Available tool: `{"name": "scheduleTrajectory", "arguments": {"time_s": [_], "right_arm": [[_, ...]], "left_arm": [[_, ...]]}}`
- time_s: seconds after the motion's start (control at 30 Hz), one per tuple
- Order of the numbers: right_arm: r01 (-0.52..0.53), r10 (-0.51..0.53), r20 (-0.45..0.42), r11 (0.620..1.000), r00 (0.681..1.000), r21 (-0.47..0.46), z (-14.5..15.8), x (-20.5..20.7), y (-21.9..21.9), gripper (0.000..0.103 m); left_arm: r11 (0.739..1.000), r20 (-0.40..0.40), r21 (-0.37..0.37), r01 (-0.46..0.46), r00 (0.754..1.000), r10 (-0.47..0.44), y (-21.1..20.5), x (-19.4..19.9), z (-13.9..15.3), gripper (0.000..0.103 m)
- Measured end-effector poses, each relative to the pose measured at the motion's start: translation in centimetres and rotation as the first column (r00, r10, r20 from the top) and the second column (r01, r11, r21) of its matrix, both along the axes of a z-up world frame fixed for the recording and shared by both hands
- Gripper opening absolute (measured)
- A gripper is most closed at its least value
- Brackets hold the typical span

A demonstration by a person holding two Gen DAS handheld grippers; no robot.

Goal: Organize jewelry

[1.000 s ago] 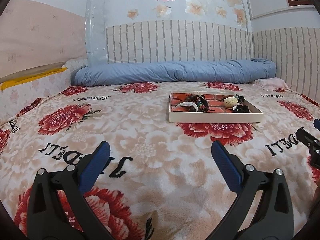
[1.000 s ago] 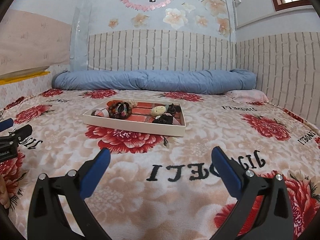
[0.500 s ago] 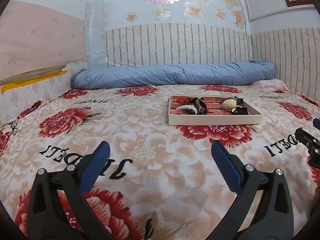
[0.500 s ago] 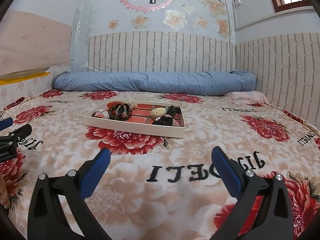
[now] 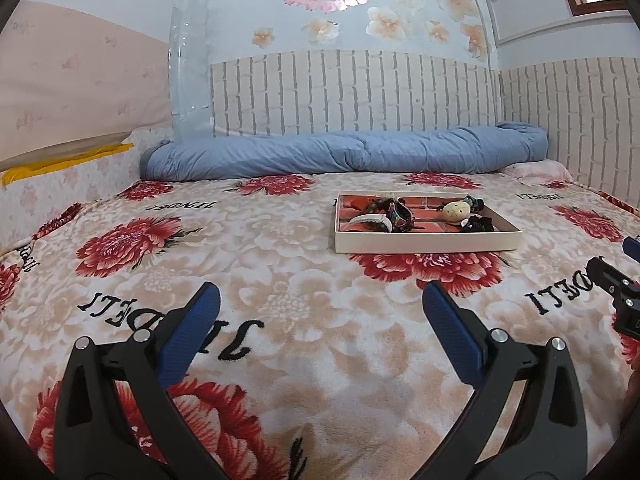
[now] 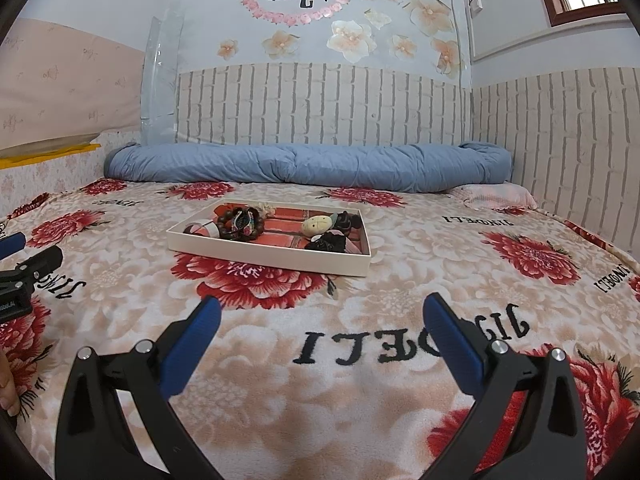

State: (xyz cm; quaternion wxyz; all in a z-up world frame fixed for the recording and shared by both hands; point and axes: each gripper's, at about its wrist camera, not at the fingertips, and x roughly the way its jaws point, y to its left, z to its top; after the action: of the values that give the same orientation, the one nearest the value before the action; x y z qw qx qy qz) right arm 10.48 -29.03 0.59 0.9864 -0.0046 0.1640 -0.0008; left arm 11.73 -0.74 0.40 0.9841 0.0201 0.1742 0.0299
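A shallow cream tray (image 5: pixel 424 241) (image 6: pixel 264 253) with a red brick-pattern floor rests on the flowered blanket ahead of both grippers. Inside lie a white bangle (image 5: pixel 370 219) (image 6: pixel 196 227), dark beaded bracelets (image 5: pixel 394 213) (image 6: pixel 240 222), a pale oval piece (image 5: pixel 456 211) (image 6: pixel 318 225) and black hair ties (image 5: pixel 476 224) (image 6: pixel 326 242). My left gripper (image 5: pixel 320 316) stands open above the blanket, well short of the tray, nothing between its blue fingertips. My right gripper (image 6: pixel 322 322) is open too, equally empty, with the tray ahead to its left.
A rolled blue quilt (image 5: pixel 344 156) (image 6: pixel 308 166) lies along the brick-pattern wall at the back. A pink pillow (image 6: pixel 500 194) sits at the far right corner. The other gripper shows at each view's edge (image 5: pixel 616 284) (image 6: pixel 24 276). Blanket (image 5: pixel 280 264) spreads all round the tray.
Both cameras have tilted slightly upward, so the tray and bed sit a little lower in view. The grippers stay open and the tray's contents have not moved.
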Motion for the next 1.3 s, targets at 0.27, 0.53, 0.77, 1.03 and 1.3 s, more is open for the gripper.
{"name": "scheduleTrajectory", "arguments": {"time_s": [0.27,0.53,0.77,1.03,1.3], "right_arm": [[0.000,0.000,0.000,1.000,1.000,0.001,-0.02,0.01,0.01,0.099],[0.000,0.000,0.000,1.000,1.000,0.001,-0.04,0.01,-0.01,0.099],[0.000,0.000,0.001,1.000,1.000,0.002,-0.02,-0.03,-0.04,0.099],[0.000,0.000,-0.001,1.000,1.000,0.006,-0.07,0.07,-0.08,0.099],[0.007,-0.007,-0.004,1.000,1.000,0.026,-0.06,0.09,-0.43,0.099]], "left_arm": [[1.000,0.003,-0.001,0.004,1.000,-0.004,-0.11,0.02,-0.01,0.098],[1.000,0.000,0.001,0.003,1.000,-0.003,-0.10,0.01,-0.03,0.098],[1.000,0.000,0.002,0.003,1.000,-0.003,-0.15,-0.01,-0.04,0.098],[1.000,0.000,-0.001,0.002,1.000,-0.002,-0.16,-0.01,-0.04,0.098],[1.000,0.013,0.010,-0.003,1.000,0.003,-0.30,-0.11,0.00,0.098]]}}
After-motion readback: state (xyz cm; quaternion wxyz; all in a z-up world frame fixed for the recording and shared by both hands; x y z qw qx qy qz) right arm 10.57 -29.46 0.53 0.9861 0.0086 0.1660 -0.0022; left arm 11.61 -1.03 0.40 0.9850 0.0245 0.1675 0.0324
